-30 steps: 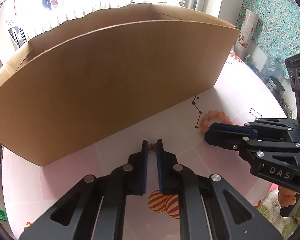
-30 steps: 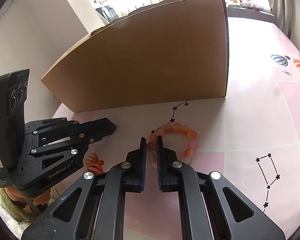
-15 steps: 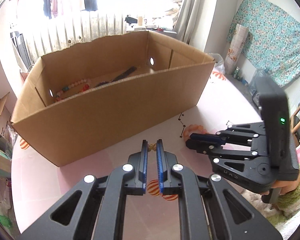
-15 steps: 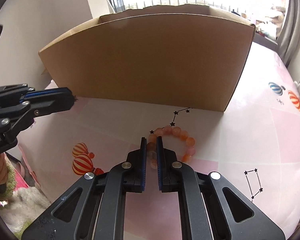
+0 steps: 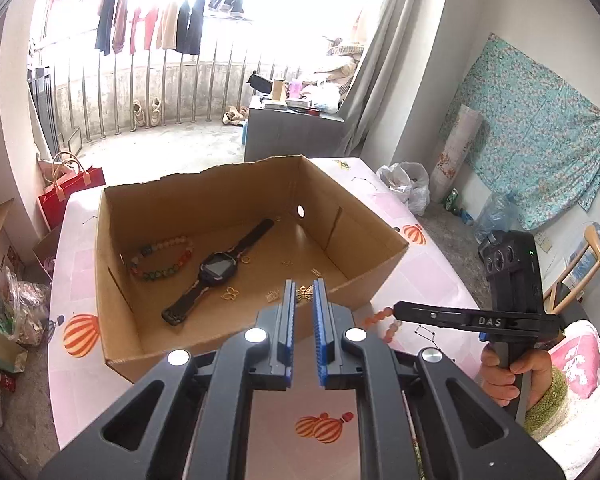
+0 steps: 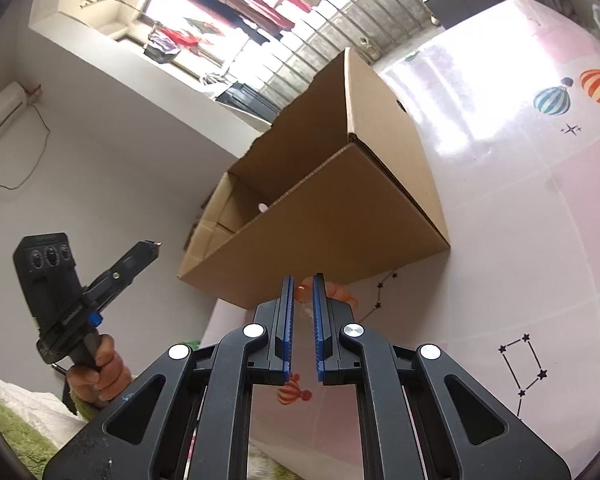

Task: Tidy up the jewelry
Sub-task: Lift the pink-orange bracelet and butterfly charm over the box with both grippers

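surface (image 5: 80,264): pink balloon-print cloth, cardboard box (image 5: 116,280) on top
left tool (image 5: 302,300): clenched on gold butterfly charm (image 5: 305,293), above the box's near wall
right tool (image 6: 300,300): clenched on orange bead bracelet (image 6: 342,294), just outside the box
step: carrying both to the box
next: probably reach over the rim, then let go

Your black left gripper (image 5: 303,294) has blue pads, silver screws; right gripper (image 5: 396,310) reads "DAS"; green fuzzy sleeve (image 5: 548,404).

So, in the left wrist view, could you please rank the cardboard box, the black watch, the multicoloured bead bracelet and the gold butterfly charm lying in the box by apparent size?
1. Cardboard box, by far the largest.
2. Black watch, stretched out long.
3. Multicoloured bead bracelet, smaller than the watch.
4. Gold butterfly charm, the smallest.
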Demonstrator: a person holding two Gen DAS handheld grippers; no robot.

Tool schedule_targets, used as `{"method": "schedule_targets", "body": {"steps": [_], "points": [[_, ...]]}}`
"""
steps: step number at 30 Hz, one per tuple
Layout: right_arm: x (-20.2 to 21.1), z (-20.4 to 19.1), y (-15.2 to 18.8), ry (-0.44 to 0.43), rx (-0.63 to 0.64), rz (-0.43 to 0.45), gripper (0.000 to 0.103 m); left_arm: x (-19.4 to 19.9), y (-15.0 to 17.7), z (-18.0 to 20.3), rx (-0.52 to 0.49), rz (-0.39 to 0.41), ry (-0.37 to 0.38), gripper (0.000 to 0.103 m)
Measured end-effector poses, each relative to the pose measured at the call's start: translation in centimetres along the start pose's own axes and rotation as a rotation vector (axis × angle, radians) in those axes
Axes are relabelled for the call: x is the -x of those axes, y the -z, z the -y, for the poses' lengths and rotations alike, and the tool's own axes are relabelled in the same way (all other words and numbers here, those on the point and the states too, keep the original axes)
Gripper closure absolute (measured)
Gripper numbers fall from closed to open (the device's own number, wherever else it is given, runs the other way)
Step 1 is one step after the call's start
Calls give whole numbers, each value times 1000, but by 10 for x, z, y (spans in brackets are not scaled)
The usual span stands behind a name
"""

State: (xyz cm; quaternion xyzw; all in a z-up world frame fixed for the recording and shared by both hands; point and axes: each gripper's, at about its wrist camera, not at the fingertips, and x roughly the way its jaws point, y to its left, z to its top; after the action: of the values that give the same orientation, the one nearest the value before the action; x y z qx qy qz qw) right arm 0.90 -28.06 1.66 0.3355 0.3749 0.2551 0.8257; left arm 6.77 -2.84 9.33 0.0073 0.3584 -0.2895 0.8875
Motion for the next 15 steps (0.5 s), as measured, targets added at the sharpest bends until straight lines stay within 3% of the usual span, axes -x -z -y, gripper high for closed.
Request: {"method": "schedule_targets", "body": {"steps": [3,8,15], "points": [[3,-8,-6,-45,5,13,96,-13,-16,-19,32,-78,8,95],[-1,-20,-14,-93,75,13,96,-57,-28,-48,69,-314,38,95],[5,-11,-24,-180,57,1,96,-117,-27,-65,37,-582,-7,95]]}}
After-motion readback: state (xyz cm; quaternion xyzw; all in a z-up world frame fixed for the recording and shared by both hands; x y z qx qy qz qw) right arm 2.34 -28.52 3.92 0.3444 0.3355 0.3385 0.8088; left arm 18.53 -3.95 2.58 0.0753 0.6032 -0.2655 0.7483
